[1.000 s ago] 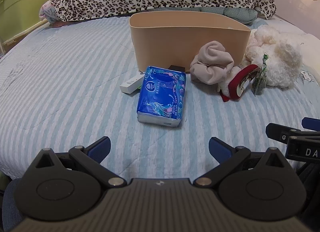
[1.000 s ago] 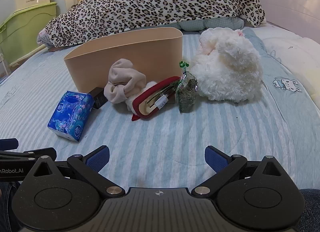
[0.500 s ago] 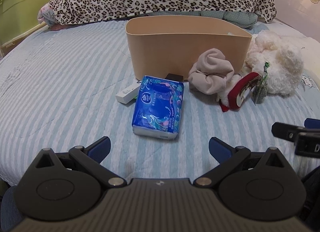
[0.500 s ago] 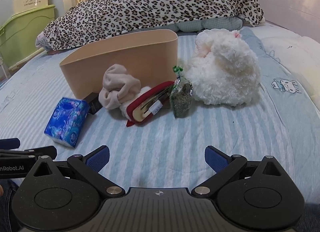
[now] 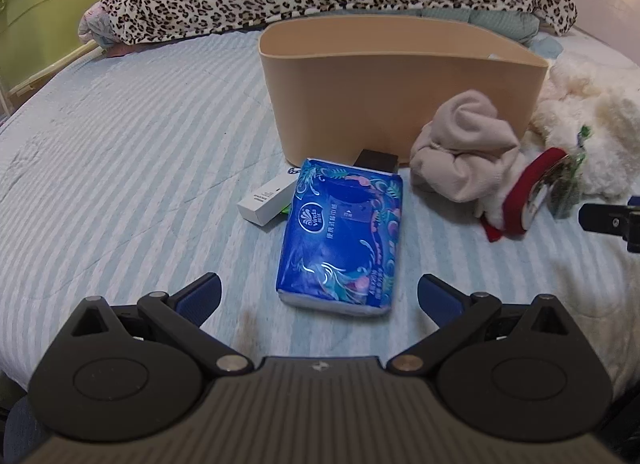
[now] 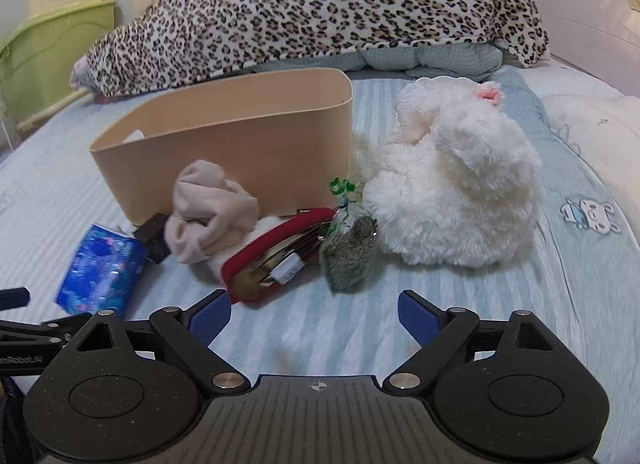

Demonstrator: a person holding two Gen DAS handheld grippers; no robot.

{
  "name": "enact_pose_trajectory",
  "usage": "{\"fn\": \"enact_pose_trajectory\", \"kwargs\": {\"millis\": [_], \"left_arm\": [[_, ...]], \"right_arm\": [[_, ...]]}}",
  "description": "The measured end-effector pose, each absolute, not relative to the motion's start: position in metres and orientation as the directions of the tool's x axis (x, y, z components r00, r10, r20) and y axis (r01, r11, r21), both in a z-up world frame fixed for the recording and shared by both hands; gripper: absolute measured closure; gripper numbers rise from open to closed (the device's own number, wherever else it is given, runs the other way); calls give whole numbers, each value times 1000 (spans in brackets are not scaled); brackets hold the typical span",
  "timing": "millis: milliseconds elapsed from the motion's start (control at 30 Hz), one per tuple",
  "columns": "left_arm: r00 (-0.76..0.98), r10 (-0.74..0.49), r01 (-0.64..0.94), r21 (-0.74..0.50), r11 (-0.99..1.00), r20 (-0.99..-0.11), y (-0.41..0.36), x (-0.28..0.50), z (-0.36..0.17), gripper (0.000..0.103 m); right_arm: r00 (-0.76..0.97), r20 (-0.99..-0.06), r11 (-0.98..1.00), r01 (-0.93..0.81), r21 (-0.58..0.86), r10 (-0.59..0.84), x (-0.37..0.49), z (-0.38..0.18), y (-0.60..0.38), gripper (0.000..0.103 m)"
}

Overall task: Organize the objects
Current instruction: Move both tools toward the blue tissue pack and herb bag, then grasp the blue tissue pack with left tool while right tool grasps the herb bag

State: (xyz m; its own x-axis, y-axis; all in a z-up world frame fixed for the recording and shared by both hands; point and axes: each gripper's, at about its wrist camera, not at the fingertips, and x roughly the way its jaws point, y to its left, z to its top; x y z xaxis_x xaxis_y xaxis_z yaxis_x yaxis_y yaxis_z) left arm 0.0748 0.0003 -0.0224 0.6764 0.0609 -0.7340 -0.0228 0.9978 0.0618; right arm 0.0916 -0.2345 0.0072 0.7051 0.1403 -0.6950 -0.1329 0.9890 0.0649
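Blue tissue pack (image 5: 341,238) just beyond my wide-open, empty left gripper (image 5: 319,294), beige bin (image 5: 394,82) far behind it, my right gripper (image 6: 314,316) spread, empty, near red pouch (image 6: 276,254), white plush (image 6: 456,188) right of the bin.

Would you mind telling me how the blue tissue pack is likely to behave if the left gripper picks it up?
The blue tissue pack looks soft and probably light, so it should squash rather than resist. Its glossy wrapper may be slippery. It lies flat on the striped bedspread, so it is unlikely to roll; the open left gripper looks just about wide enough for it.
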Motion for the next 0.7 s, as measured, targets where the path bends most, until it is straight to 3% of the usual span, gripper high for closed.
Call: {"fn": "enact_pose_trajectory", "kwargs": {"millis": [367,433,467,600,633,700], "left_arm": [[649,51,28,91,995,-759,-9,107,-45,0],[651,53,40,104,994,-757,-11,110,-48,8],[650,56,46,113,993,-758,-13,112,-49,17],[651,6,67,65,996,-759,-8,114,-49,31],[652,0,65,56,996,-758,-6,114,-49,35],[657,-1,61,51,997,-754,-3,111,-48,36]], "right_arm": [[672,-735,989,-146,-10,92,139,-23,-236,35],[667,-739,990,-142,-2,94,144,-28,-237,42],[664,-741,990,-143,3,98,147,-30,-238,46],[663,-743,989,-146,-7,92,154,-36,-237,59],[663,-743,989,-146,-7,92,154,-36,-237,70],[670,-735,990,-141,6,100,154,-35,-240,74]]}}
